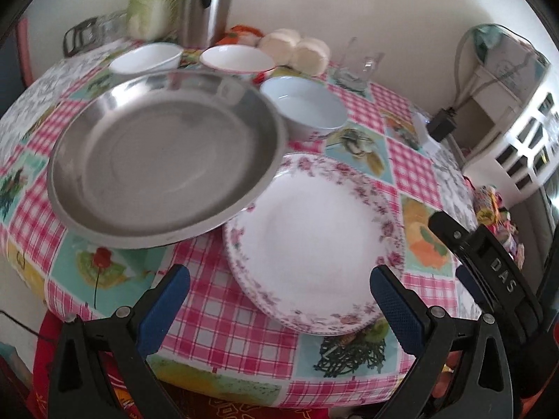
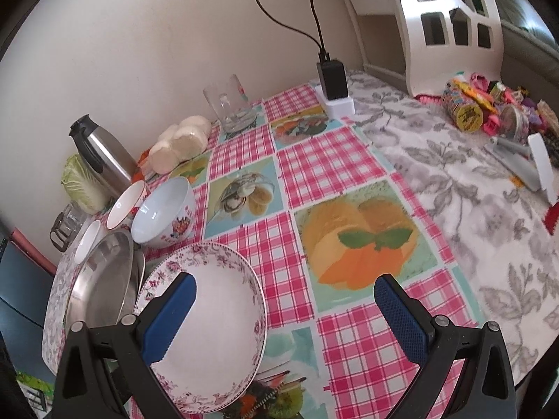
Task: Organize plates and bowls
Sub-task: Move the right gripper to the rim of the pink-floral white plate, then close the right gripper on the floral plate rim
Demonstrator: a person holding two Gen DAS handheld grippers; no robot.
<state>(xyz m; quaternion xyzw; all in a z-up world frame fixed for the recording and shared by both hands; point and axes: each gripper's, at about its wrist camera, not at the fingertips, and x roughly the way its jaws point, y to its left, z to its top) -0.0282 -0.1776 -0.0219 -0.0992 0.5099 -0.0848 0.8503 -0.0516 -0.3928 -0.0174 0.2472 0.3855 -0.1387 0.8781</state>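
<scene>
A stack of white floral-rimmed plates lies near the table's front edge; it also shows in the right wrist view. A steel plate rests to its left, its edge overlapping the floral plates' rim. Behind stand a light blue bowl and two white bowls. My left gripper is open and empty, just short of the floral plates. My right gripper is open and empty; its left finger is over the floral plates. It also shows in the left wrist view.
A steel thermos, cabbage, round buns and a glass mug line the back wall. A charger on a power strip and a pile of snacks sit at the right. A white shelf stands behind.
</scene>
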